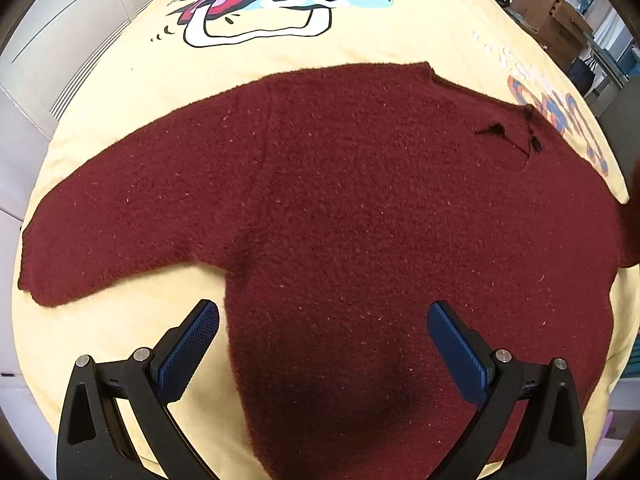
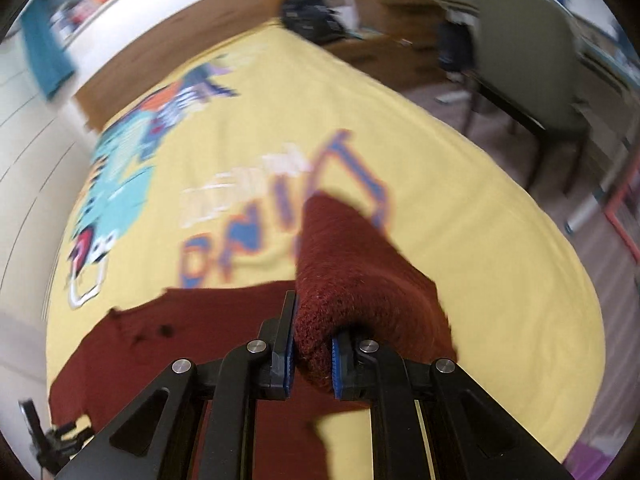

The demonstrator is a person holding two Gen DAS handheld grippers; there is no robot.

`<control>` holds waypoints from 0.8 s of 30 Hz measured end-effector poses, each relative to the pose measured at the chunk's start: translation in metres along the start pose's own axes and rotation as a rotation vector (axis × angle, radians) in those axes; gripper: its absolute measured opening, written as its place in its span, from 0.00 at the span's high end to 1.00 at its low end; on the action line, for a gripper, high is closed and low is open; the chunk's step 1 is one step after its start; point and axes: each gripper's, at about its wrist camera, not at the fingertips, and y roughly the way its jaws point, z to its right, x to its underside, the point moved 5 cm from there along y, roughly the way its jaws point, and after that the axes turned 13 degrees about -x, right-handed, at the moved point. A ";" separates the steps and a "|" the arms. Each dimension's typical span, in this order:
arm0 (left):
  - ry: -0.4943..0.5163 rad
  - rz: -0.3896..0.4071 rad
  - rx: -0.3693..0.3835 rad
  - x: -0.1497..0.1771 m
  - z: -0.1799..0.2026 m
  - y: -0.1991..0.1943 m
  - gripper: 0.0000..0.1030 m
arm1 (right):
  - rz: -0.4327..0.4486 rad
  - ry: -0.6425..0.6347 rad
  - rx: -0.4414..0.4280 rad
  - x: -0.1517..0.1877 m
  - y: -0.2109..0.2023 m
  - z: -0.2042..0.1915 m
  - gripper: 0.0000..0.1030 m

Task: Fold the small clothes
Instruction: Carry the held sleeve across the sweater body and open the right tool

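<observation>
The left gripper [image 1: 323, 322] hangs with its jaws spread wide and empty just above the lower body of a dark red sweater [image 1: 340, 220], blue pads [image 1: 188, 350] clear of the knit. The sweater lies flat on a yellow bedspread [image 1: 360, 48] printed with cartoon figures, one sleeve [image 1: 104, 240] stretched out to the left of the view, collar toward the far right. The right gripper [image 2: 313, 334] is clamped tight on the other sleeve [image 2: 352, 264], whose bunched cloth rises above the spread in a blurred view. Beyond the bed stand a chair [image 2: 528, 72] and cardboard boxes [image 1: 548, 16].
</observation>
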 end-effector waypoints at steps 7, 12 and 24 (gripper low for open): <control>0.019 0.058 -0.029 -0.006 -0.003 -0.019 0.01 | -0.078 -0.135 -0.105 0.018 0.038 -0.111 0.87; 0.004 0.080 -0.034 -0.016 -0.009 -0.021 0.01 | -0.137 -0.208 -0.169 0.042 0.069 -0.177 0.87; -0.012 0.044 -0.053 -0.013 -0.024 -0.005 0.01 | -0.426 -0.255 -0.154 0.177 0.169 -0.205 0.87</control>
